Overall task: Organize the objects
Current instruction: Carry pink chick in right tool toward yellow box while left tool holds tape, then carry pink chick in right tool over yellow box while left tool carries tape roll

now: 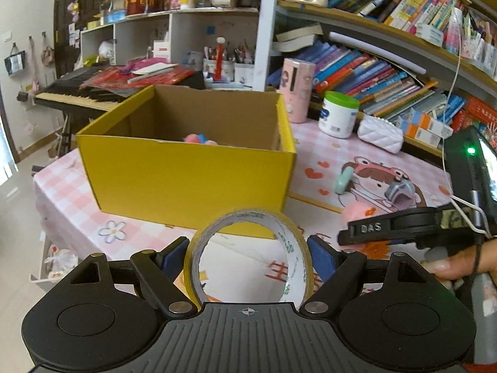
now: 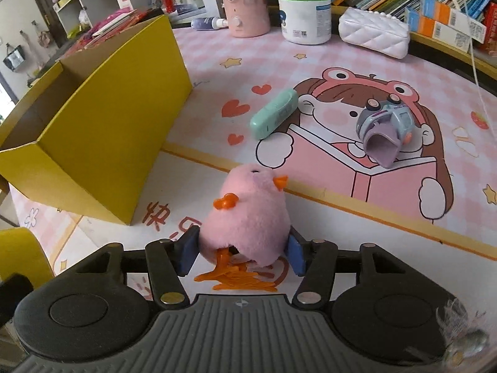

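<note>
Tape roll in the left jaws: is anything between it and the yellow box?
Nothing visible. The tape roll is shut in the left gripper, facing the yellow box's near wall across bare tablecloth. The box's top is open.

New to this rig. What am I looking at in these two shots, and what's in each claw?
No robot: a person carries a two-finger claw in each hand, each with a fisheye camera looking along its fingers. The left claw grips a roll of tape in front of the yellow box. The right claw squeezes a pink plush chick. Still lying on the pink table mat: a mint-green case and a grey toy camera.
</note>
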### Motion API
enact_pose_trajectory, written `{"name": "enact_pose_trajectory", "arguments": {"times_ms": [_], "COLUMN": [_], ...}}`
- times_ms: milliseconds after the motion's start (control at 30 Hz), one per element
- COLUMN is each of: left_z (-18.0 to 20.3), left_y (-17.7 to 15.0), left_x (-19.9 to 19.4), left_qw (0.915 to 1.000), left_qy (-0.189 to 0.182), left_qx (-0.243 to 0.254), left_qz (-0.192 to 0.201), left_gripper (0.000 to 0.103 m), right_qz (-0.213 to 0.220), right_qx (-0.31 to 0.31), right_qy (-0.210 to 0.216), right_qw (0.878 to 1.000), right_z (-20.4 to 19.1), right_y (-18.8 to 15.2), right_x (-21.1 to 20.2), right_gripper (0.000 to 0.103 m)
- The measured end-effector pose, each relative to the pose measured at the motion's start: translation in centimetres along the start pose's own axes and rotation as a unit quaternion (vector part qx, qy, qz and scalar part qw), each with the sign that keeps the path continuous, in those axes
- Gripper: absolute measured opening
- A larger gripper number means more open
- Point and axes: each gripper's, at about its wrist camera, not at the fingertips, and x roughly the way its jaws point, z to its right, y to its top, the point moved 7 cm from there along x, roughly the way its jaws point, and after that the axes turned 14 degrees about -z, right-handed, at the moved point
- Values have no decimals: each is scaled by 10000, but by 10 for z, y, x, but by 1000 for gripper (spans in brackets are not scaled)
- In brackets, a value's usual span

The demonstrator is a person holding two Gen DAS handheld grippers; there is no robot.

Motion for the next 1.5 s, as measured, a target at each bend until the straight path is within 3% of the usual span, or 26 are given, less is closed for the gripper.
{"name": "enact_pose_trajectory", "arguments": {"times_ms": [300,533,700,1000,1500], "left_z": [-56,-90,-110,-144,-167], "left_y": [22,19,3,-23,-35], "left_x": [-15,-30,-36,-48,-56], "left_qw": [9994,9992,9995,9990,9978], "left_qy": [27,-98,-248,-331,-509], "left_qx": [-264,-196,0,299,429], "left_qz": [215,345,210,79,19], "left_gripper": [83,83,83,83,83], "right_qz": [620,1054,975,686,535], "right_qx": [30,-693,-899,-682,-420], "right_qy": [-233,-647,-773,-795,-890], "right_qw": [9978,9899,9881,9921,9937], "right_z": [-48,-121,-159,-203,-228], "right_y": [-17,-46,-72,-115,-138], "right_x": [-53,-81,-76,-59,-59], "right_gripper": [54,55,55,55,55]}}
